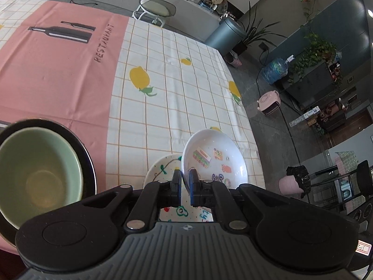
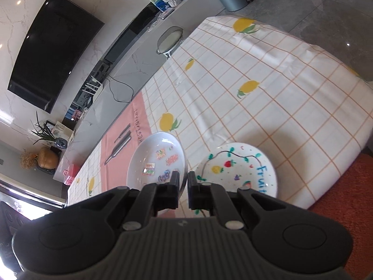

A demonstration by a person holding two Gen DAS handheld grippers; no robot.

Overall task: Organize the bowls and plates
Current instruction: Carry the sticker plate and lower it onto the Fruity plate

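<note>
White sticker bowl [image 1: 214, 156]: tilting above the fruit plate [image 1: 160, 168] on the checked lemon tablecloth [image 1: 177, 74], its rim being pinched by both left gripper [image 1: 185, 182] and right gripper [image 2: 183, 182]. Green bowl [image 1: 35, 175]: nesting in a dark bowl [image 1: 86, 154] leftward.

Up top in your left view you've got a round stool [image 1: 155, 9], a grey bin [image 1: 225, 33] right of it, a pink heater [image 1: 269, 102] on the floor; right view, black TV [image 2: 51, 49] upper left.
</note>
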